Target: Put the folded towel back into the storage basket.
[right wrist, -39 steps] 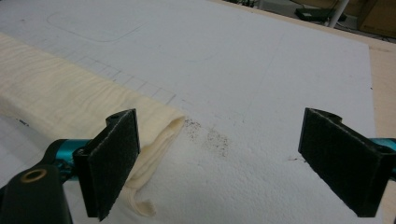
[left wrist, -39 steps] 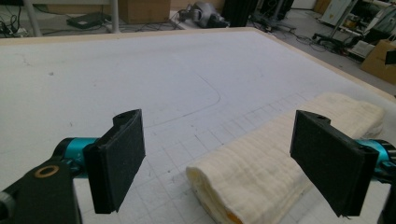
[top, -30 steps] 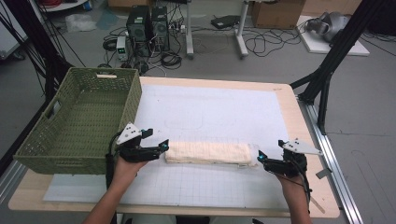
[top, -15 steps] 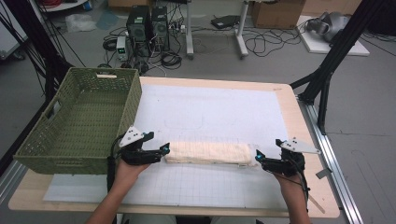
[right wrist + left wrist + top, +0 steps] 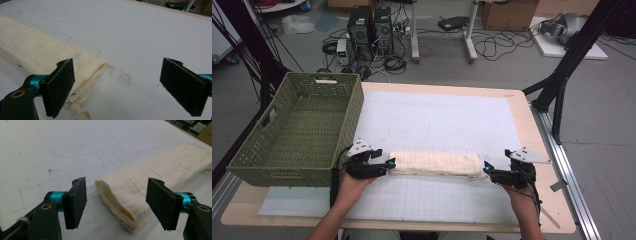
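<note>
I am watching my left tongs (image 5: 390, 163) closing in: their jaws have just been narrowing from the wider spread of a second ago, and the near end of the folded towel (image 5: 436, 164) is lying between them, the pads (image 5: 75, 202) not yet pressing it. My right tongs (image 5: 486, 170) are staying spread wide at the towel's other end, where they stood a second ago. The towel itself is lying as before, a long cream roll across the white mat (image 5: 437, 120) on the tabletop (image 5: 522, 107). The left gripper view is giving me the layered folds at the towel's end; the right gripper view is showing a loose corner hanging by the left-hand jaw. The high view is adding the green basket (image 5: 297, 130) just beside my left hand (image 5: 353, 182).
</note>
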Tool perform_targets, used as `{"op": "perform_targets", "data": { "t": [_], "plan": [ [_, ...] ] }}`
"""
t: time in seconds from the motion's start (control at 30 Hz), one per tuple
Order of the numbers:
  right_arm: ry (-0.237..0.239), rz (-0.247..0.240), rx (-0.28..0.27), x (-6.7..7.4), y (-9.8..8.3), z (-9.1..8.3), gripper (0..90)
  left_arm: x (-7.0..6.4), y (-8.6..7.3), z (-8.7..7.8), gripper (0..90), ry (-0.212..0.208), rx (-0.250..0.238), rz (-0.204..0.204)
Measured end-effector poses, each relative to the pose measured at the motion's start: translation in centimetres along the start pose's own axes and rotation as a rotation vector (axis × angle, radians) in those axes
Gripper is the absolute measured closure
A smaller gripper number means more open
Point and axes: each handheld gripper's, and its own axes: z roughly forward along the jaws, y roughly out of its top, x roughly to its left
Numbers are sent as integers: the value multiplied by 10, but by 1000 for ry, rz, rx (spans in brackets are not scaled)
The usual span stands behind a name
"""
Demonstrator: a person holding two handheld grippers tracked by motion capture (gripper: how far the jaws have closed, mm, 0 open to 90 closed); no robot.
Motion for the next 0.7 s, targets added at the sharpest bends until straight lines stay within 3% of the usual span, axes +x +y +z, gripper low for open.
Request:
{"op": "perform_targets", "data": {
  "t": [0.2, 0.27, 0.37, 0.5, 0.7],
  "plan": [
    [6, -5, 8, 1, -1, 1, 120, -5, -6, 10, 388, 60, 97, 22],
    [8, -8, 9, 1, -1, 2, 120, -7, -7, 12, 431, 56, 124, 42],
    [11, -8, 19, 3, -1, 3, 120, -12, -7, 13, 509, 64, 134, 88],
    [-4, -24, 34, 7, 1, 7, 120, -12, -7, 13, 600, 37, 136, 92],
    [13, -32, 68, 14, 2, 14, 120, -14, -8, 14, 756, 11, 136, 117]
  ]
}}
